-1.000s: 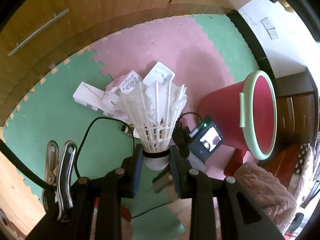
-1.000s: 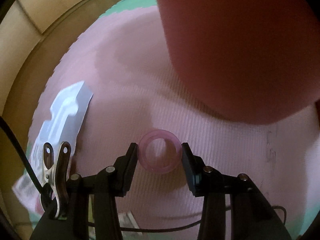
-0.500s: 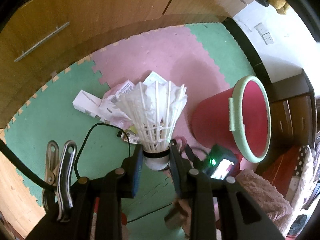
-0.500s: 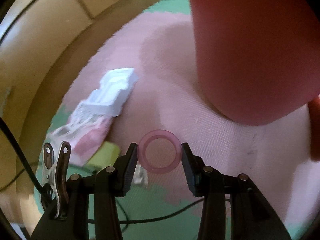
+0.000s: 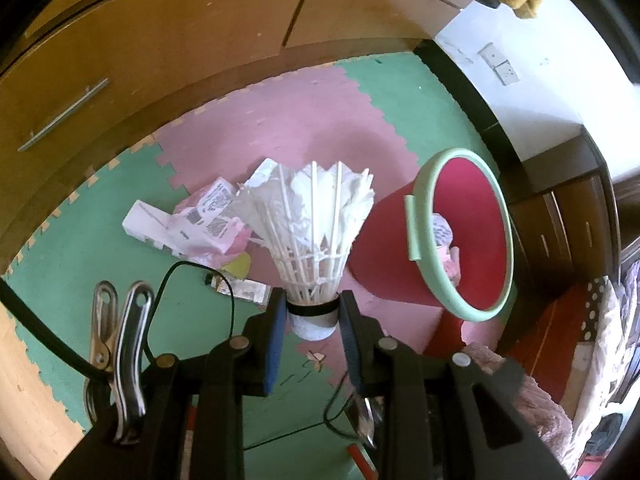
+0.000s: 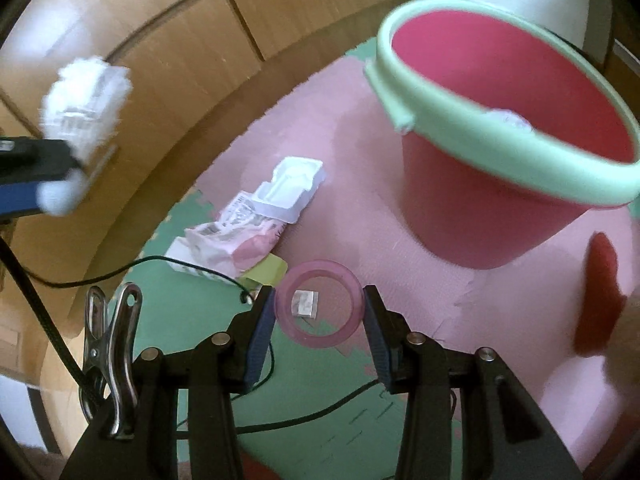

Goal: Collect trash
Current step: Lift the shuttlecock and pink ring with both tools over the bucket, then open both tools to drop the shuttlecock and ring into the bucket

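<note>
My left gripper [image 5: 313, 314] is shut on the cork base of a white feather shuttlecock [image 5: 312, 216], held above the floor mats. In the right wrist view the same shuttlecock [image 6: 82, 92] shows blurred at the upper left. My right gripper [image 6: 319, 306] is shut on a translucent pink ring [image 6: 319, 305], lifted well above the mat. The red bucket with a pale green rim [image 5: 460, 232] stands to the right and holds some crumpled trash; it fills the upper right of the right wrist view [image 6: 492, 128]. A heap of paper wrappers and white packaging [image 5: 192, 220] lies on the mats.
A white plastic tray [image 6: 292, 188], printed pink wrappers [image 6: 236, 232], a yellow-green scrap [image 6: 268, 270] and a small foil piece [image 6: 305, 304] lie on pink and green foam mats. Wooden cabinet doors [image 5: 160, 60] border the far side. A black cable [image 6: 160, 264] crosses the mat. Dark drawers [image 5: 568, 216] stand right.
Both grippers have risen. The right one climbed a lot with the pink ring, from beside the bucket's wall to a view of its rim. The left rose slightly with the shuttlecock.
</note>
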### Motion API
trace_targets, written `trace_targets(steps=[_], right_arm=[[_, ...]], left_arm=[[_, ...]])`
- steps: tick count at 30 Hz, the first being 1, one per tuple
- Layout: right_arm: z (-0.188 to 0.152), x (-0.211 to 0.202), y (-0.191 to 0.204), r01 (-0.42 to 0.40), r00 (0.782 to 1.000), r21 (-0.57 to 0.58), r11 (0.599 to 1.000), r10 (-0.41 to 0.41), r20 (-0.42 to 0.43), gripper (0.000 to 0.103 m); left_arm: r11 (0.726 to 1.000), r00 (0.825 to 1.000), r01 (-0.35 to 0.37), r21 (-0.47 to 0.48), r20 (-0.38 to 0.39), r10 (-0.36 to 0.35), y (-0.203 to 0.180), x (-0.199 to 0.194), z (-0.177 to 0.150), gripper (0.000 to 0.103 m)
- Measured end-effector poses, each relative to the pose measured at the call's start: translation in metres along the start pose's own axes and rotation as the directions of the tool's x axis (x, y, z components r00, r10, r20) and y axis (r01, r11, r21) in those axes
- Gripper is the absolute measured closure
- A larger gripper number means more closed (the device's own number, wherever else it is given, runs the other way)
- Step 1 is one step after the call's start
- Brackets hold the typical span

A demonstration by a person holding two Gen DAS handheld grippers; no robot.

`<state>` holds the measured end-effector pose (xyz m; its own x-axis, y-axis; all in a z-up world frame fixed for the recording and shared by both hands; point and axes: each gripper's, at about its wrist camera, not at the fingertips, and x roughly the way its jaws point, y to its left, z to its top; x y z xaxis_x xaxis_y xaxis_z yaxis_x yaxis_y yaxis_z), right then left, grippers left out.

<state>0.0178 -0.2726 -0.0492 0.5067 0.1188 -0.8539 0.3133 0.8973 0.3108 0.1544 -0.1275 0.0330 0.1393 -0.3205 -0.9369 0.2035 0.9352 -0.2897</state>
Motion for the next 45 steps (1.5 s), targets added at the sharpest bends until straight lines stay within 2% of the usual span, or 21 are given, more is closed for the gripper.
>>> trace_targets(steps=[10,18,31,35,39,45], right_arm=[[0.025,-0.078,-0.012,-0.028,0.997,-0.091,0.995,0.033,0.063,0.059],[0.063,-0.108,-0.053,0.019,0.994,-0.081,0.997,-0.01,0.112,0.059],[0.113,-0.101,-0.123,0.075,0.992,-0.011,0.997,-0.073,0.101,0.059],[0.121,-0.094,-0.141,0.064,0.993,0.046,0.997,-0.068,0.098,0.059],[0.125,-0.09,-0.158,0.088,0.989,0.07,0.994,-0.095,0.112,0.059],[0.127,-0.073,-0.177,0.091,0.993,0.137,0.986,-0.1,0.056,0.059]], left_arm=[[0.996,0.999,0.001,0.087,0.038,-0.004,-0.048,-0.002,-0.001,0.076],[0.989,0.999,0.011,0.15,0.032,-0.016,-0.093,0.012,0.004,0.076],[0.967,0.999,-0.013,0.254,0.032,0.005,-0.166,0.052,0.011,0.076],[0.956,0.999,-0.021,0.293,0.034,0.012,-0.186,0.066,0.012,0.076],[0.944,0.999,-0.039,0.327,0.03,0.031,-0.198,0.08,0.01,0.076],[0.939,0.998,-0.057,0.34,0.018,0.054,-0.208,0.099,0.013,0.076]])
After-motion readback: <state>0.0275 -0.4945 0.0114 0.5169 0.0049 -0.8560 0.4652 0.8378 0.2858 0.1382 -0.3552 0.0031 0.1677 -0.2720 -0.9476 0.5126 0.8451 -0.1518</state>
